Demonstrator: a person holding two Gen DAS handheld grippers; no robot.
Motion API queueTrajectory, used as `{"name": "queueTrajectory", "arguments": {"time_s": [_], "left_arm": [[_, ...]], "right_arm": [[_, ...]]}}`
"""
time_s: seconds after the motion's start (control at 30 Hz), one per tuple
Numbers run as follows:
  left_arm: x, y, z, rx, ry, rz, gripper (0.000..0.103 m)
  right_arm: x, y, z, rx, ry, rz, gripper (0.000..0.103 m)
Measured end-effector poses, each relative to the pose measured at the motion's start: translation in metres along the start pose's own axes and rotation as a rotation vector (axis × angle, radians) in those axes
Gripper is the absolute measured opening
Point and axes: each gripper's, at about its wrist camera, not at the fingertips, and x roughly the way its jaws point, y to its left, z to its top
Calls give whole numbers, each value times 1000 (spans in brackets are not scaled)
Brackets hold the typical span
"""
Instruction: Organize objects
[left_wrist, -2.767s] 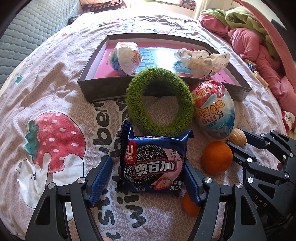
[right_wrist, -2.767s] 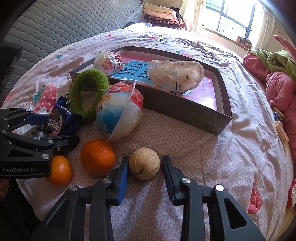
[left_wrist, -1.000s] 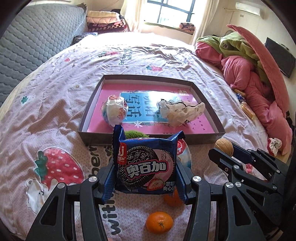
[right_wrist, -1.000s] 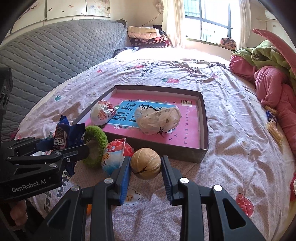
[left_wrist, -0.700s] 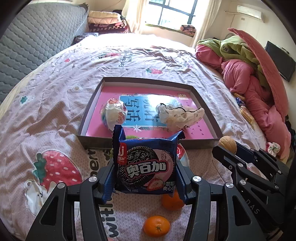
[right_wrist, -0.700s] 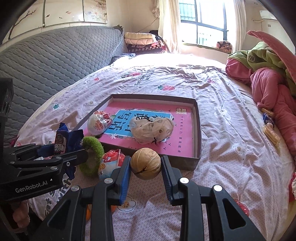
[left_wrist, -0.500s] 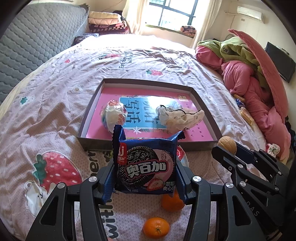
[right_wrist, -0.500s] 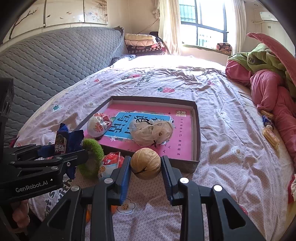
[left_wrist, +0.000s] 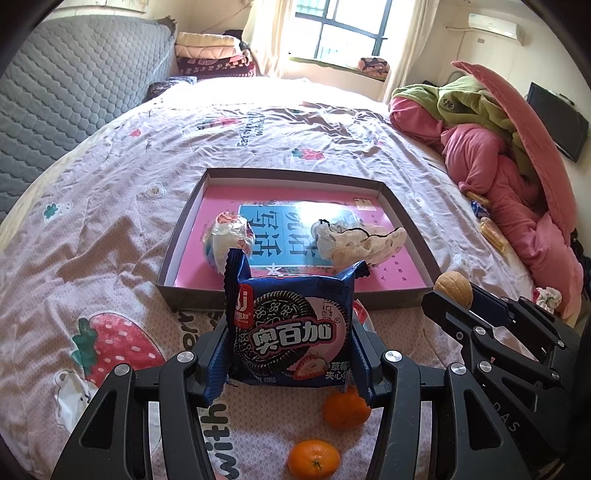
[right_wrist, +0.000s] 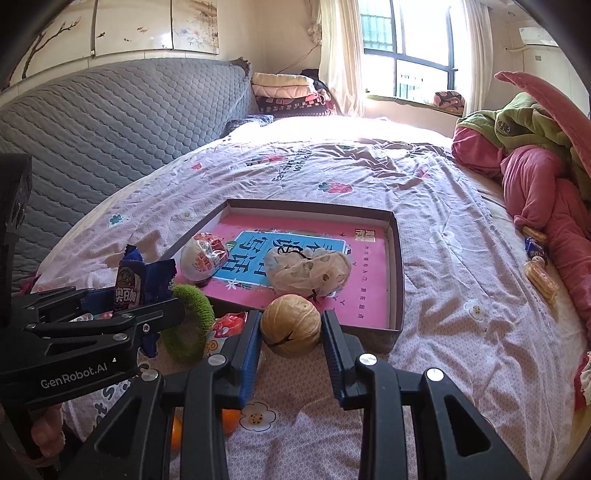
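A blue cookie packet (left_wrist: 291, 332) is pinched upright between the pads of the left gripper (left_wrist: 290, 354), while a tan walnut (right_wrist: 290, 325) is clamped in the narrowly set right gripper (right_wrist: 291, 345) — both loads are held in the air, short of the near wall of the shallow cardboard tray (left_wrist: 406, 295) lying on the strawberry-print bedspread (left_wrist: 110, 229). Two things are already seen on the tray's pink floor: a foil-wrapped toy egg (left_wrist: 229, 236) at the left and a crumpled plastic bag (left_wrist: 354, 240) toward the right.

The step in hand is judged to be the carry into the tray. It would be done well if each load were lifted clear of the near wall before being lowered, and if bare pink floor were chosen — the gap between egg and bag for the packet, the right-hand strip beyond the bag for the walnut. The walnut is round and is likely to roll, so it is best set down low before the pads are spread. Two oranges (left_wrist: 345, 408), a green fuzzy ring (right_wrist: 188, 321) and a second wrapped egg (right_wrist: 225, 325) are left on the bedspread outside the tray.
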Motion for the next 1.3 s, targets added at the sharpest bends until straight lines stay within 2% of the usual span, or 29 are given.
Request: {"name": "queueTrajectory", "arguments": {"time_s": [0.77, 1.3], "left_arm": [[5, 0, 16, 16, -72, 54, 57], [19, 6, 28, -4, -68, 69, 57]], "right_arm": [[-4, -8, 20, 6, -72, -45, 33], [4, -5, 36, 1, -85, -54, 33]]}}
